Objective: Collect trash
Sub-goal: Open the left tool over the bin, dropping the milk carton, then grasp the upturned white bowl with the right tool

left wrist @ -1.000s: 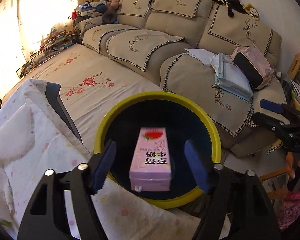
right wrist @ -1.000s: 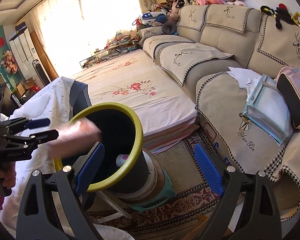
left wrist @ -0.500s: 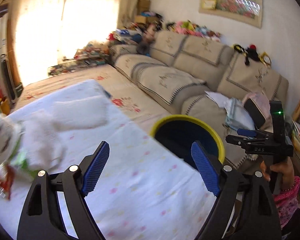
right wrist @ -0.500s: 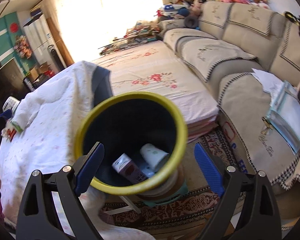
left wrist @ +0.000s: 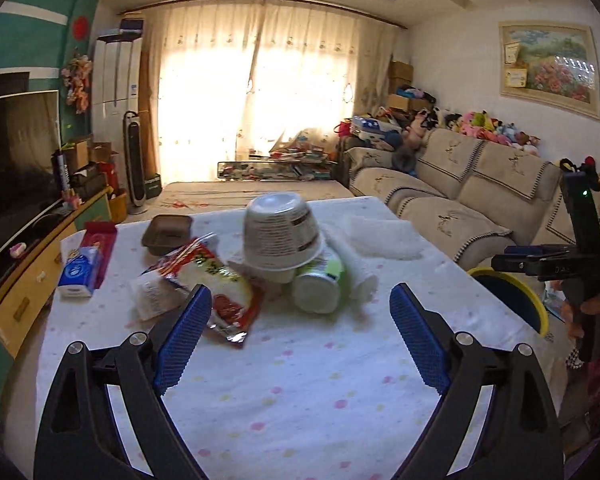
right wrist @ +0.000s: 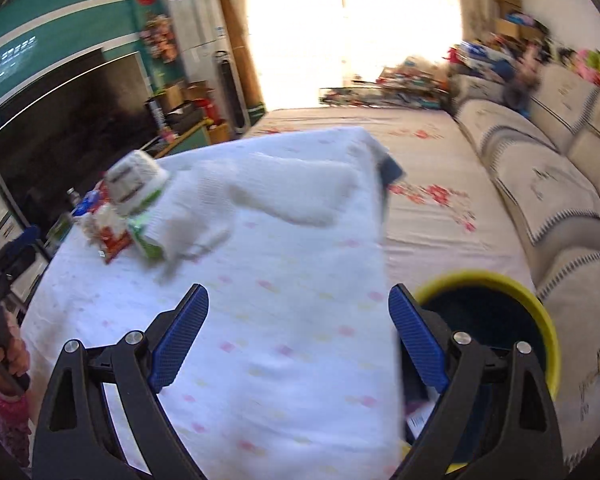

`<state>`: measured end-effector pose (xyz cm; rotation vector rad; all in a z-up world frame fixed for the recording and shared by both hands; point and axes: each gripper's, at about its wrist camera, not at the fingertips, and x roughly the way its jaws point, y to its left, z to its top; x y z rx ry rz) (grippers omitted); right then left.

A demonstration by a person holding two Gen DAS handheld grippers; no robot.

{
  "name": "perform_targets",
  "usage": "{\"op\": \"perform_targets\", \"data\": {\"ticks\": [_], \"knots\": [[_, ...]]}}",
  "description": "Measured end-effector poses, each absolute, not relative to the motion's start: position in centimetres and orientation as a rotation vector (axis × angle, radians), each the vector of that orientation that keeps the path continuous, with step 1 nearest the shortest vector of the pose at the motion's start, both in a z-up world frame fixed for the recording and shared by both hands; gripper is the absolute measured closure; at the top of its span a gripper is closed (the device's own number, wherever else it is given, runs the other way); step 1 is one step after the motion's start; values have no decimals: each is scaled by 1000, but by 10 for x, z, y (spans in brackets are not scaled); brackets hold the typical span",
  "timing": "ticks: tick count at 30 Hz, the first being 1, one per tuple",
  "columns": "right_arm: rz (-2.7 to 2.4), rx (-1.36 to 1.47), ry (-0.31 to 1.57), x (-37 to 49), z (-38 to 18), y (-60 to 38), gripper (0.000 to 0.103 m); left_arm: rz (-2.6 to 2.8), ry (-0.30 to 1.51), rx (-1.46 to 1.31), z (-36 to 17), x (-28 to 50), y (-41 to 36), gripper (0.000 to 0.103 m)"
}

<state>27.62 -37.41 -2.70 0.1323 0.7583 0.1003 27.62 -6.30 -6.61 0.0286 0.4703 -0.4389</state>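
Note:
A pile of trash sits on the white dotted tablecloth (left wrist: 300, 392): an upturned paper bowl (left wrist: 280, 232), a white cup with a green label (left wrist: 318, 284) on its side, a red-and-white snack wrapper (left wrist: 216, 292) and a crumpled white wrapper (left wrist: 152, 292). My left gripper (left wrist: 300, 300) hovers in front of the pile, its jaws opening with nothing between them. My right gripper (right wrist: 298, 300) is open and empty over the table's right edge, beside the yellow-rimmed black bin (right wrist: 540, 308). In the blurred right wrist view, the bowl (right wrist: 134, 180) and wrapper (right wrist: 114, 240) lie far left.
A brown tray (left wrist: 167, 233), a blue tissue pack (left wrist: 78, 272) and a red box (left wrist: 98, 238) lie at the table's far left, with a white towel (left wrist: 380, 236) at the far right. A TV (left wrist: 16, 160) stands left; a beige sofa (left wrist: 460, 192) runs along the right.
Both grippers swung left from over the bin to the table. The pink carton between the left jaws is gone from them. The left jaws stand wider.

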Motion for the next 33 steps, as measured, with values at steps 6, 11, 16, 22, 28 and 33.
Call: {"op": "perform_targets", "data": {"ticks": [6,11,16,22,28,33], "knots": [[248,22,724,320,-8,-296,16,-364,478,-19,-79,279,-28,14],[336,-36,705,355,4,-245,16,-325,474,-55,-77,279,-16,12],[384,-115,698,384,3,-203,16,-312,475,-96,-77,279,-6,11],[366,-206,712,411,-11,-174,16,-319,480,-125,-79,280,-3,11],[352,-237,721,427,-20,-161,16,-333,483,-121,-80,277,-7,11],[327,-240,757,437,-28,-158,28,-338,486,-119,-80,278,-8,11]]}}
